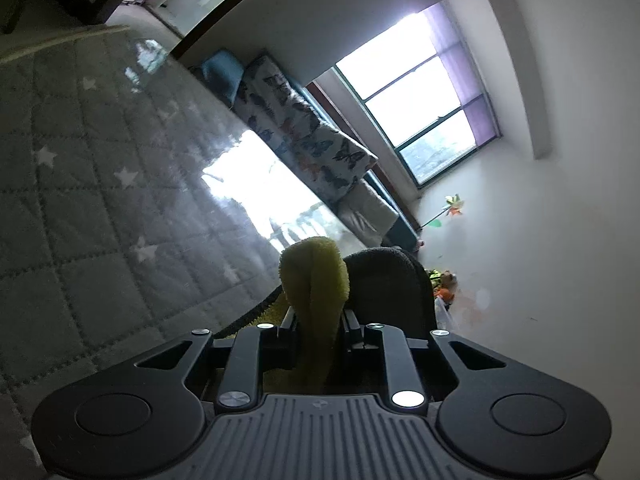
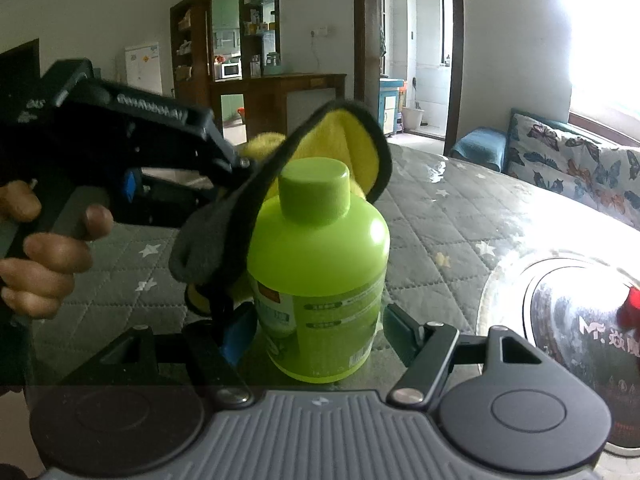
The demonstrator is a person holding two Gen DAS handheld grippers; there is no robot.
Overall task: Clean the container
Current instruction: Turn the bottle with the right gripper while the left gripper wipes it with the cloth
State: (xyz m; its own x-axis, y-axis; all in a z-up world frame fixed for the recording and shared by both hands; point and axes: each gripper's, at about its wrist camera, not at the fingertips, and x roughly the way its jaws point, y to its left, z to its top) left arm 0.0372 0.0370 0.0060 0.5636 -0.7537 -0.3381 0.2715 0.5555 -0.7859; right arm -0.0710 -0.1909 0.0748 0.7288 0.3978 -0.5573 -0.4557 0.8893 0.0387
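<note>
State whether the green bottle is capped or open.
Capped: a green cap sits on the neck of the upright green bottle.

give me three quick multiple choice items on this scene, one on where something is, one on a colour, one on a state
1. Where is the cloth relative to the bottle?
A. beneath it
B. behind and over its cap
C. inside it

2. What colour is the bottle's cap?
A. lime green
B. red
C. white

3. What state are the left tongs in?
A. open and empty
B. shut on the cloth
C. shut on the bottle

Answers:
1 B, the cloth drapes behind and left of the cap.
2 A, it matches the bottle body.
3 B, the left wrist view shows cloth pinched between them.
</note>
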